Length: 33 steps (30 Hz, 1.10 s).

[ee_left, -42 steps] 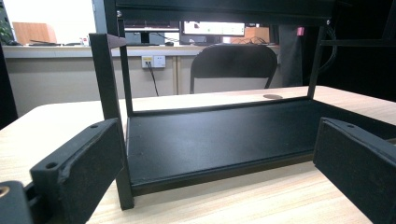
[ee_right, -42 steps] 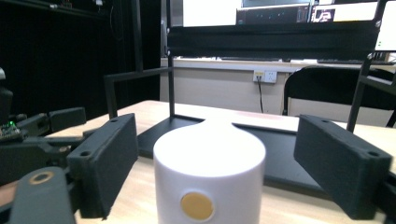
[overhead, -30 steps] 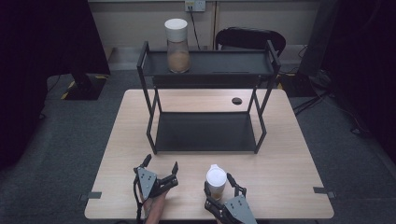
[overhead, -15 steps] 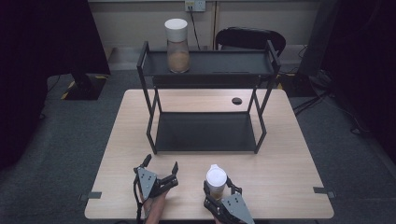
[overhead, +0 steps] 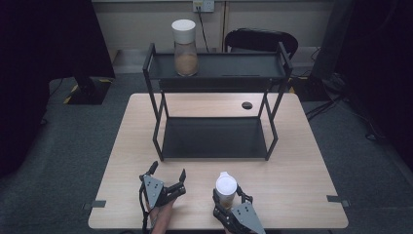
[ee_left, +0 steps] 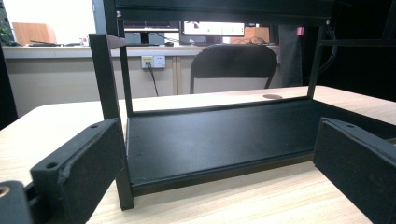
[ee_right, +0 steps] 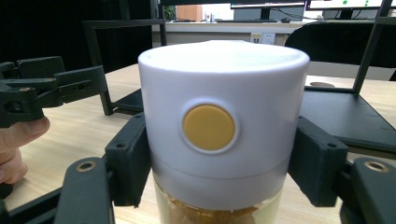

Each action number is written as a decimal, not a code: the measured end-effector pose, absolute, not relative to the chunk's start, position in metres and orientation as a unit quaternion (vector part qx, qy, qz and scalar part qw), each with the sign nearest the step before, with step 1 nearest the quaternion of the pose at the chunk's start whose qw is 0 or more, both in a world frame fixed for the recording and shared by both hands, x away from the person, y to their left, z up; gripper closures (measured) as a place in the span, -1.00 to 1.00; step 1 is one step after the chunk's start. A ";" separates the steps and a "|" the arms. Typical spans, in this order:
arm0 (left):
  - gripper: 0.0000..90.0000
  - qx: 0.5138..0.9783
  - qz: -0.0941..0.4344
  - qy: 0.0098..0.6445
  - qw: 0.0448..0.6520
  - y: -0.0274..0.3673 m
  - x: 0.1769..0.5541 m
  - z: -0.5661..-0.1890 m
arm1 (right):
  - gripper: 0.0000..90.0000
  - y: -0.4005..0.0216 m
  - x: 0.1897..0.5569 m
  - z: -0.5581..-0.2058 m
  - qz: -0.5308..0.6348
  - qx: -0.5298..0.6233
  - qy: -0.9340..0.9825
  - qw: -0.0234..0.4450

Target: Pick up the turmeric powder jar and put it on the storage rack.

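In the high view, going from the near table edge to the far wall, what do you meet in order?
Right gripper shut on the white-lidded jar → rack's lower shelf → round hole in the table → jar on the top shelf → wall socket.

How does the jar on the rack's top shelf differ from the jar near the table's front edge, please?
The jar on the top shelf stands free at the left of the rack, while the jar near the front edge is clamped between the right gripper jaws, which have just been closing. The shelf jar stands high and far back; the gripped jar sits on the table. Both have white lids and brownish contents.
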<state>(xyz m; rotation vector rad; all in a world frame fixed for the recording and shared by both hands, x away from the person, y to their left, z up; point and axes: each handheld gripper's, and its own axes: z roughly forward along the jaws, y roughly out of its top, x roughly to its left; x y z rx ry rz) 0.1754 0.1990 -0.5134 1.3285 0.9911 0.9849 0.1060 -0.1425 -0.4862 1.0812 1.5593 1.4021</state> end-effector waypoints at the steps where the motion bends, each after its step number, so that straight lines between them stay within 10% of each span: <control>1: -0.97 0.566 0.420 0.422 0.570 0.199 0.175 -0.513 | -0.33 -0.143 0.106 -0.486 0.549 0.424 0.611 0.381; 33: -0.95 0.568 0.420 0.421 0.569 0.199 0.175 -0.513 | -0.33 -0.155 0.107 -0.455 0.569 0.391 0.613 0.383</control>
